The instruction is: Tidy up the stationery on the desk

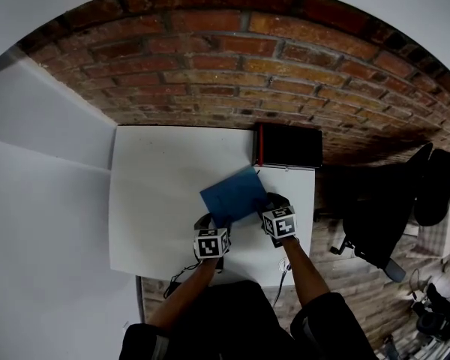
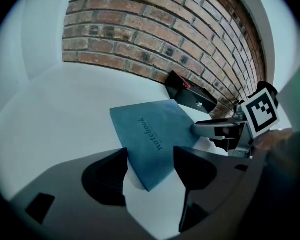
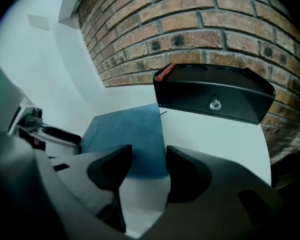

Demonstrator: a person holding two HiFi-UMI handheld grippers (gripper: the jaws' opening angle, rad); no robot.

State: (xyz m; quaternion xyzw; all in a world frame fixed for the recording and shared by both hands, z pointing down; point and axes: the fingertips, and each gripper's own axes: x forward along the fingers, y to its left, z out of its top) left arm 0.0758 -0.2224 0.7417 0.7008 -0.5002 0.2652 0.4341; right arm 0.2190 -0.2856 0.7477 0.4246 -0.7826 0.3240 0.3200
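Left gripper [image 2: 150,156], right gripper [image 3: 148,154] spread at blue notebook [image 1: 235,195] near edge, black box [image 1: 289,145] behind

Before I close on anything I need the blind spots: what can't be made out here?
- Inside of the black box: closed front hides it, right gripper view.
- The red pen or pencil: only one end shows over the box's corner.
- Fine print under the title on the blue notebook: too small, left gripper view.
- Whether the open left gripper or right gripper touches the notebook: marker cubes cover the tips in the head view.
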